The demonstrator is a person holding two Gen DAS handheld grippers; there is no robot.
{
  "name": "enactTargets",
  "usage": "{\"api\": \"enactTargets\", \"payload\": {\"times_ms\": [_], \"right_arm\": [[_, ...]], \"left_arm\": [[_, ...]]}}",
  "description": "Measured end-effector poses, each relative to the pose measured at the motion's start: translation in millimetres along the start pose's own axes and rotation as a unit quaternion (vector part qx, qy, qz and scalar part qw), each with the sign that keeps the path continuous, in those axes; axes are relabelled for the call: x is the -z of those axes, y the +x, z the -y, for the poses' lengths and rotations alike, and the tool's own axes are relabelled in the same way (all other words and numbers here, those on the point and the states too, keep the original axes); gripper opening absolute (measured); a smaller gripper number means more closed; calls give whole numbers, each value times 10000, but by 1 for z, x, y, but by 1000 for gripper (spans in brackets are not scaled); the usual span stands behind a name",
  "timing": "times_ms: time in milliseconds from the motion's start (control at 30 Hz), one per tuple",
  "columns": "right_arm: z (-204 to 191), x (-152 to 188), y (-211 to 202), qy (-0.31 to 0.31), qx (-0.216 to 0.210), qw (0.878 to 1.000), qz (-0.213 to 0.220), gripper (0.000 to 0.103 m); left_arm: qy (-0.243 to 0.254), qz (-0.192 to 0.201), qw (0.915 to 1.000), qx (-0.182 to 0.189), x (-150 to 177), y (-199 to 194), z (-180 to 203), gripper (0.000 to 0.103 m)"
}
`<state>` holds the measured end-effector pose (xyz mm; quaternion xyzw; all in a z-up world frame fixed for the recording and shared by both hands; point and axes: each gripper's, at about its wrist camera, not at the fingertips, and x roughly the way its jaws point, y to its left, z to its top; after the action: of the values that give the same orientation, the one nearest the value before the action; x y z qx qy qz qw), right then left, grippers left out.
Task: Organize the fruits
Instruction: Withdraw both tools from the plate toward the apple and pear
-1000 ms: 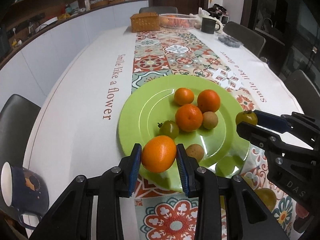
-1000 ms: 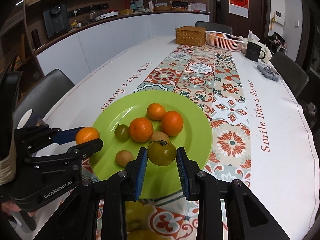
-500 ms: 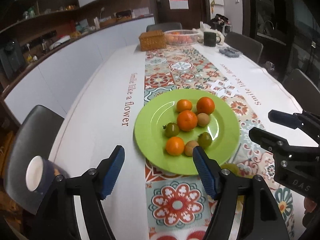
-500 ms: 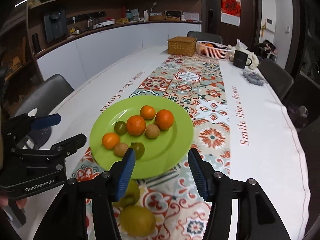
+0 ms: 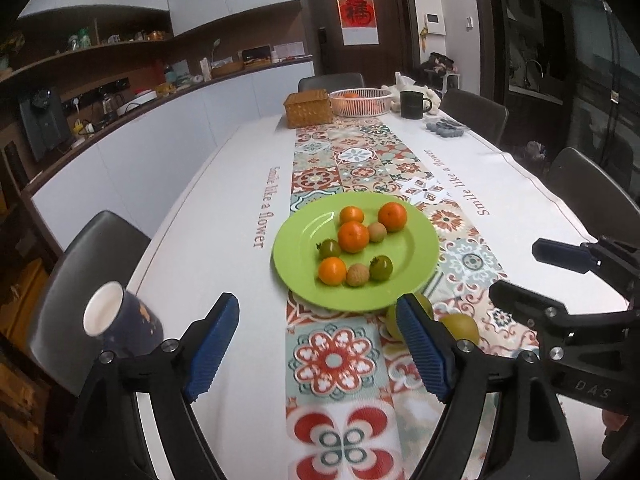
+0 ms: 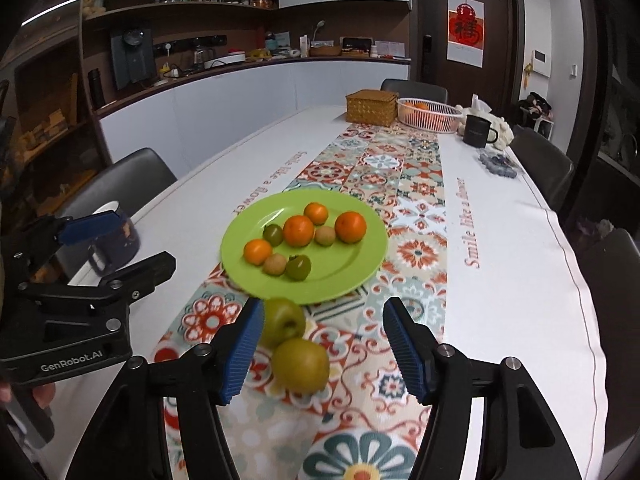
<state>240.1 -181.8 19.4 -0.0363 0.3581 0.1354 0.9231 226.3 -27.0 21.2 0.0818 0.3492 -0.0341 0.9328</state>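
Green plate (image 6: 360, 268) at frame centre on the tabletop (image 6: 520, 240), carrying four oranges (image 6: 298, 230), two green tomatoes (image 6: 298, 267) and two brown round fruits (image 6: 274, 264). All are round, with no evident long axis. Two yellow-green apples (image 6: 301, 365) lie just below the plate, between the spread, empty jaws of the right hand-held gripper (image 6: 323, 350). The left hand-held gripper (image 5: 320, 346) is likewise released.

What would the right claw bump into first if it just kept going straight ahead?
Most likely the yellow-green pear, which lies on the table runner between the open right claw fingers. The green apple sits just behind it, then the green plate. Depth is hard to judge; the claw may pass above them.
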Motion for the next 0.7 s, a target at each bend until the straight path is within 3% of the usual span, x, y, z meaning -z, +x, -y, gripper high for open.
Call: {"api": "enactTargets", "payload": {"times_ms": [367,700], "right_arm": [[-9,29,1,18,-67,9994,-334,66],[-14,45,31,-13,-118,9970,-763,66]], "left_arm": [[-229,-220,9995,-48,34,-11,-2,85],[-299,-631,9975,-65,60,10,-5,86]]}}
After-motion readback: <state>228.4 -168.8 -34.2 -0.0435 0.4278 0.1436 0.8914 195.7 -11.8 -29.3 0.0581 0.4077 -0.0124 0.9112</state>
